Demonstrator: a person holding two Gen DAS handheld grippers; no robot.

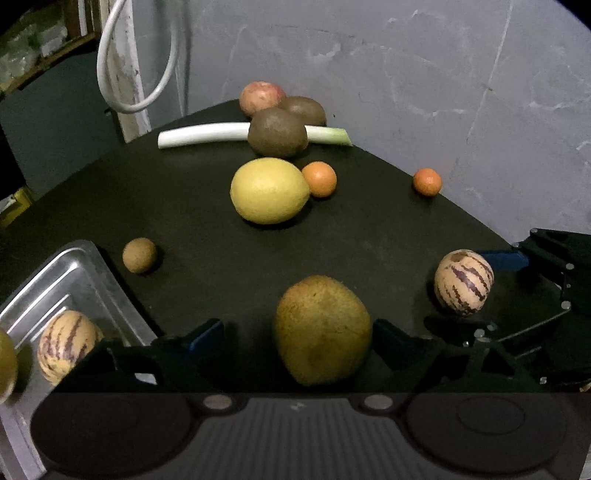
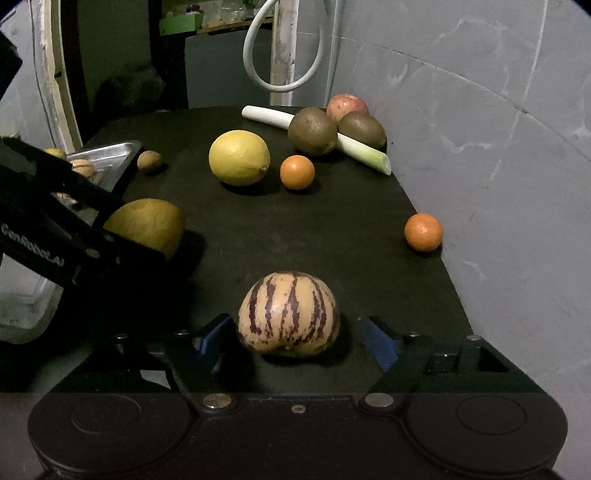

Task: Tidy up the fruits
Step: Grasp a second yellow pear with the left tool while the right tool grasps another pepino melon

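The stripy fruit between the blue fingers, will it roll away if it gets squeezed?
The stripy fruit looks round and smooth, so it could slip or roll on the flat black table. It rests on a dimpled end, which may steady it. The right hand-held gripper has a finger on each side, which should stop it.

Looks like a bare utility or storage rm in a home/workshop, not a proper kitchen. Rough grey plaster wall (image 2: 480,110) w/ white scuffs fills 1–3 o'clock. White hose (image 2: 284,55) loops off a chipped painted post (image 2: 284,44) at 12. Cluttered shelf (image 2: 207,18) w/ a green box at 11. Produce sits on a dark mat-topped table (image 2: 332,229), steel tray (image 2: 110,151) at 9.
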